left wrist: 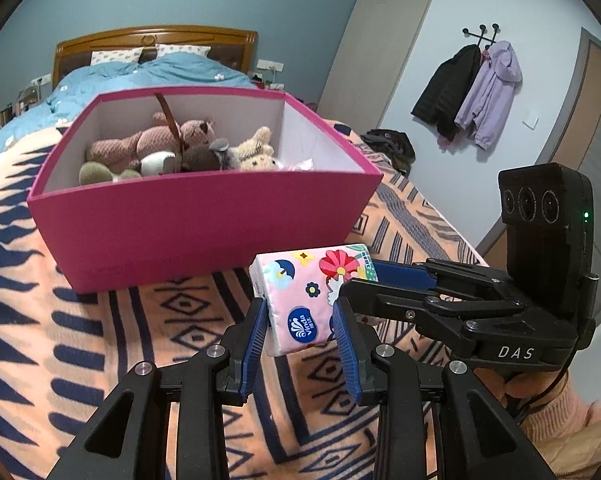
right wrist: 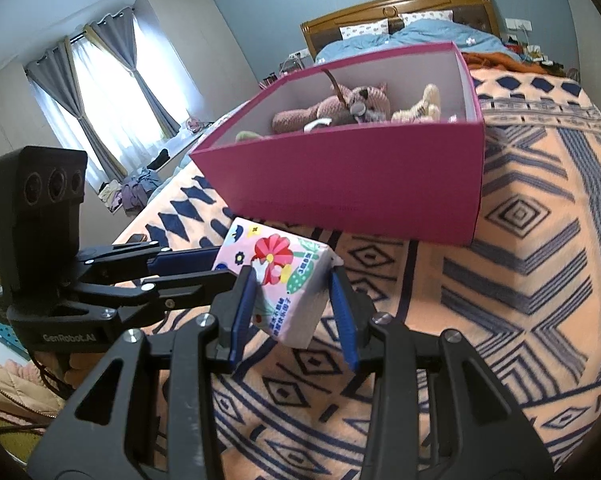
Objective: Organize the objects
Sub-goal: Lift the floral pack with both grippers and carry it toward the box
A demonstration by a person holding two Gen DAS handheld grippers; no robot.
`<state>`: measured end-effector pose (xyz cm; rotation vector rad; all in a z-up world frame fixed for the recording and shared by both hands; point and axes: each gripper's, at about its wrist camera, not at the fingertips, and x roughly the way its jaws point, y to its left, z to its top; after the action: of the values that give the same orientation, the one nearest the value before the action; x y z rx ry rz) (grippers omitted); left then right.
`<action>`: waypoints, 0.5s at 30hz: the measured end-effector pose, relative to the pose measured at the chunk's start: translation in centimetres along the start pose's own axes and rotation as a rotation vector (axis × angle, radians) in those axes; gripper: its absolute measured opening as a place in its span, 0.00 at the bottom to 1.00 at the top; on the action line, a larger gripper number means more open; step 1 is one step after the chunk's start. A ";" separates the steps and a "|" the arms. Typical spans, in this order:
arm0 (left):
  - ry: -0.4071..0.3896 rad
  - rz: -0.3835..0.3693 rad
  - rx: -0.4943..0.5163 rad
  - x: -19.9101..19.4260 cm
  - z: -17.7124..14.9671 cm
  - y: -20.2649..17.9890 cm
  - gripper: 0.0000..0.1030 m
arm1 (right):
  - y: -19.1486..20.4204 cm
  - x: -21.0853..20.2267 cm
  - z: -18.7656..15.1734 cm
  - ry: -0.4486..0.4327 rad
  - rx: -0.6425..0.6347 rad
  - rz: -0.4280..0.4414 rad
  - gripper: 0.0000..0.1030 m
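Near the pink box, a tissue pack is being held.
Glossy floral wrap is being clamped by both the left gripper and the right gripper above the fuzzy patterned blanket.

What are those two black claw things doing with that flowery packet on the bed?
A person holds a hand-held gripper in each hand, and both grip one tissue pack. The left hand-held gripper pinches one end, the right hand-held gripper the other. It sits above the blanket, just before the pink box of stuffed toys.
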<state>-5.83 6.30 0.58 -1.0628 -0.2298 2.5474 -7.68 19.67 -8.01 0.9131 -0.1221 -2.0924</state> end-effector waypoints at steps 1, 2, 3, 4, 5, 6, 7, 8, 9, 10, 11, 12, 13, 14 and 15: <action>-0.004 0.001 0.001 -0.1 0.2 0.0 0.32 | 0.0 -0.1 0.2 -0.006 -0.001 0.000 0.40; -0.009 0.004 0.004 -0.1 0.4 0.0 0.32 | -0.1 -0.2 0.5 -0.012 -0.004 -0.001 0.40; -0.014 0.005 0.006 -0.2 0.6 0.0 0.32 | -0.1 -0.2 0.7 -0.016 -0.007 -0.001 0.40; -0.018 0.005 0.007 -0.2 0.7 0.0 0.32 | 0.0 -0.2 0.8 -0.021 -0.008 -0.002 0.40; -0.022 0.005 0.009 -0.3 0.9 0.0 0.32 | 0.1 -0.3 1.0 -0.026 -0.012 -0.004 0.40; -0.026 0.006 0.011 -0.3 1.0 -0.1 0.32 | 0.2 -0.4 1.1 -0.029 -0.015 -0.006 0.40; -0.029 0.006 0.012 -0.4 1.2 -0.1 0.32 | 0.1 -0.4 1.2 -0.034 -0.017 -0.007 0.40; -0.033 0.006 0.014 -0.4 1.3 -0.2 0.32 | 0.1 -0.5 1.5 -0.039 -0.021 -0.008 0.40; -0.036 0.007 0.016 -0.4 1.4 -0.3 0.32 | 0.1 -0.5 1.6 -0.042 -0.023 -0.009 0.40; -0.040 0.008 0.020 -0.5 1.5 -0.3 0.32 | 0.0 -0.5 1.8 -0.045 -0.023 -0.009 0.40; -0.044 0.008 0.021 -0.6 1.7 -0.4 0.32 | 0.0 -0.6 2.0 -0.049 -0.025 -0.010 0.40; -0.047 0.008 0.023 -0.6 1.8 -0.5 0.32 | 0.0 -0.7 2.2 -0.053 -0.028 -0.012 0.40; -0.050 0.009 0.026 -0.7 1.9 -0.5 0.32 | 0.0 -0.7 2.3 -0.056 -0.029 -0.013 0.40; -0.053 0.011 0.027 -0.7 2.0 -0.6 0.32 | 0.0 -0.8 2.5 -0.060 -0.032 -0.014 0.40; -0.055 0.012 0.029 -0.7 2.2 -0.6 0.32 | 0.0 -0.8 2.6 -0.062 -0.034 -0.016 0.40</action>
<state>-6.83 6.53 2.75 -0.9874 -0.2004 2.5846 -9.00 19.70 -5.65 0.8314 -0.1115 -2.1319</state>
